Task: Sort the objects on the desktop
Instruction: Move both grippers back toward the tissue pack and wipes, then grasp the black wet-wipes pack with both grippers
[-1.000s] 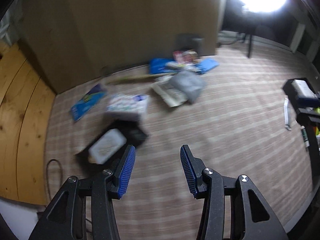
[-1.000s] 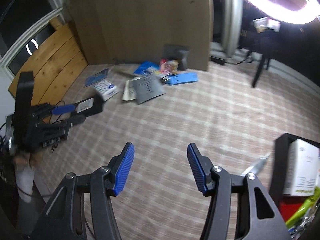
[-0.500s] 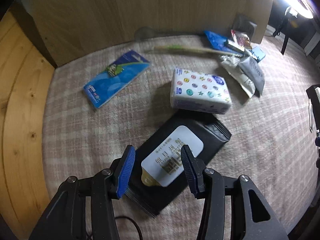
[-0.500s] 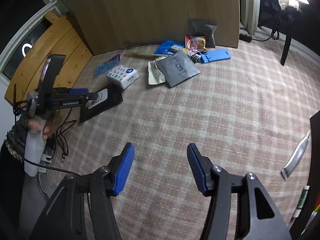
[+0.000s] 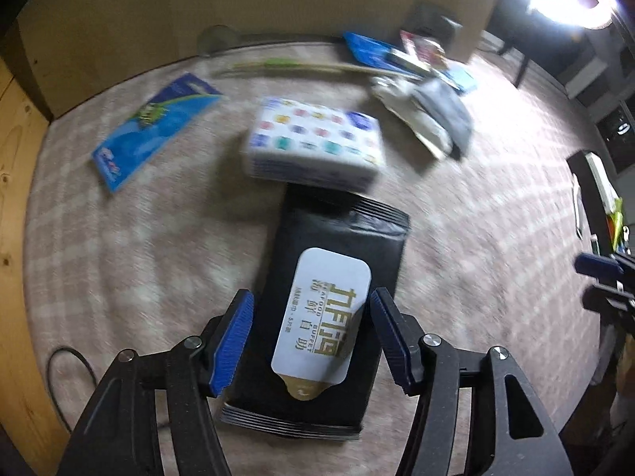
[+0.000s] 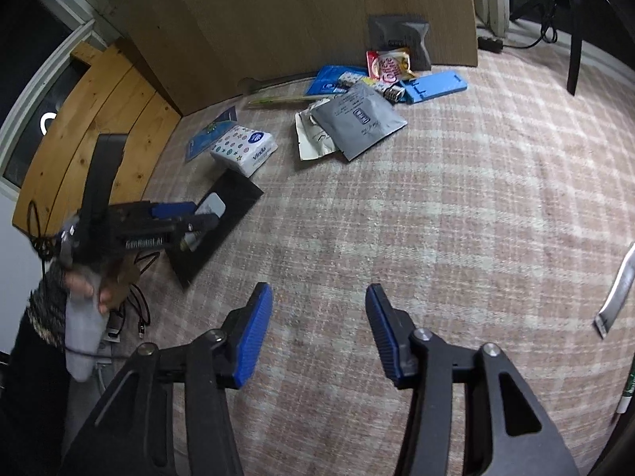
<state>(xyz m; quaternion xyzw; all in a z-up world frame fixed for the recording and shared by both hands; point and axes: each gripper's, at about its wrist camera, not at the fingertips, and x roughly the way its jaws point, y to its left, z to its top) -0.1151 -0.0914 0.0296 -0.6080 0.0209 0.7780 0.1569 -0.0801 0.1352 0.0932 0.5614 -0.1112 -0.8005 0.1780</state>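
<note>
One black wipes pack (image 5: 337, 277), white-labelled.

Your left wrist camera looked steeply down, close over the flat black wet-wipe pack (image 5: 337, 277), which your higher, farther right wrist camera shared (image 6: 222, 214).

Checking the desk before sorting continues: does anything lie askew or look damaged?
The white torn wrapper lies crumpled under the grey pouch, in a loose overlapping pile. The tissue pack and black wet-wipe pack look intact.
</note>
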